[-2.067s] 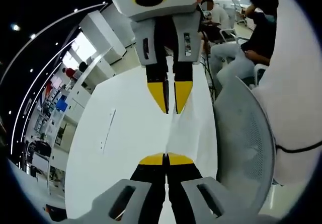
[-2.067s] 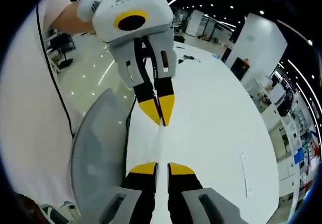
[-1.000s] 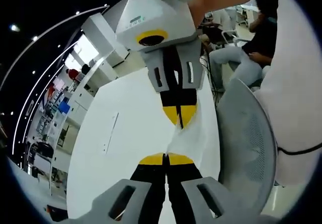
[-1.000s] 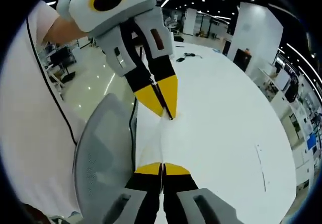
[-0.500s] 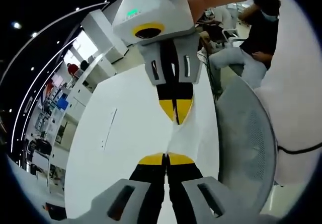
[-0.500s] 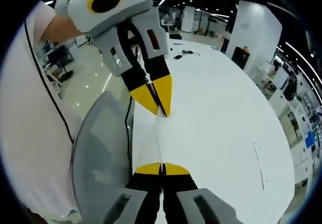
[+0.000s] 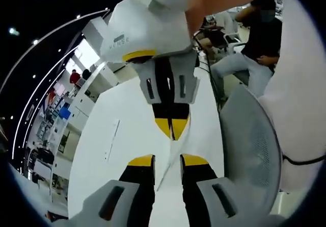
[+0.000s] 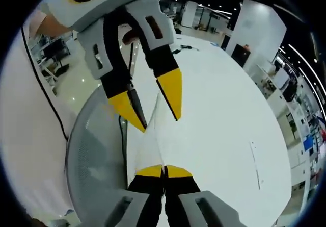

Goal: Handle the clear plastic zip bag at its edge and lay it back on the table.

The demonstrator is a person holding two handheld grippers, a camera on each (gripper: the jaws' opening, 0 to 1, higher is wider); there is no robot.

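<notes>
Left hand-held gripper (image 7: 167,160) has just parted its yellow-tipped jaws, releasing the clear plastic zip bag (image 8: 153,143); right hand-held gripper (image 8: 164,171) stays clamped on its edge above the white tabletop (image 8: 219,130).

A white table (image 8: 214,115) carries a thin strip (image 8: 254,164) and cables (image 8: 184,47)

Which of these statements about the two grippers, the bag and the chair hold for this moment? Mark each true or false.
1. The left gripper has its jaws apart. True.
2. The right gripper is open. False: its jaws are shut on the edge of the clear plastic zip bag.
3. The bag lies on the white table, free of both grippers. False: the right gripper pinches its edge.
4. A grey mesh chair stands beside the table. True.
</notes>
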